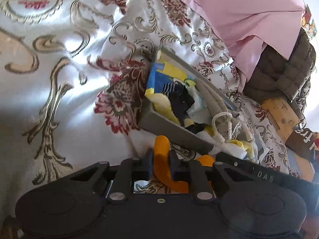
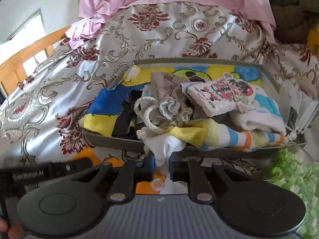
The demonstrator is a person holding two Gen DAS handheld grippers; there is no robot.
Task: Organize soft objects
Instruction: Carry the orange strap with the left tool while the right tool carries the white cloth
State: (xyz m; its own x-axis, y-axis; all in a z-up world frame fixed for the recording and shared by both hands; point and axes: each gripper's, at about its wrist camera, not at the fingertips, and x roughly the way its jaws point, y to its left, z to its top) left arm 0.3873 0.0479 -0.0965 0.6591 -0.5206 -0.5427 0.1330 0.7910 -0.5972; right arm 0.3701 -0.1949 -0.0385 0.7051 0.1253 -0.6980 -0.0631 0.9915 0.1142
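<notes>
Jaws of both grippers were clamped: left gripper (image 1: 161, 164) on an orange cloth (image 1: 161, 159), right gripper (image 2: 161, 166) on a white cloth (image 2: 165, 149) at the grey tray (image 2: 111, 139) near rim, directly ahead.

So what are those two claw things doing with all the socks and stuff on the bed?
A person is tidying soft things into a grey tray on the patterned bedspread. The left claw is pinching an orange cloth just outside the tray. The right claw is pinching a white cloth at the tray's near edge. The tray already holds a striped sock and a drawstring pouch.
</notes>
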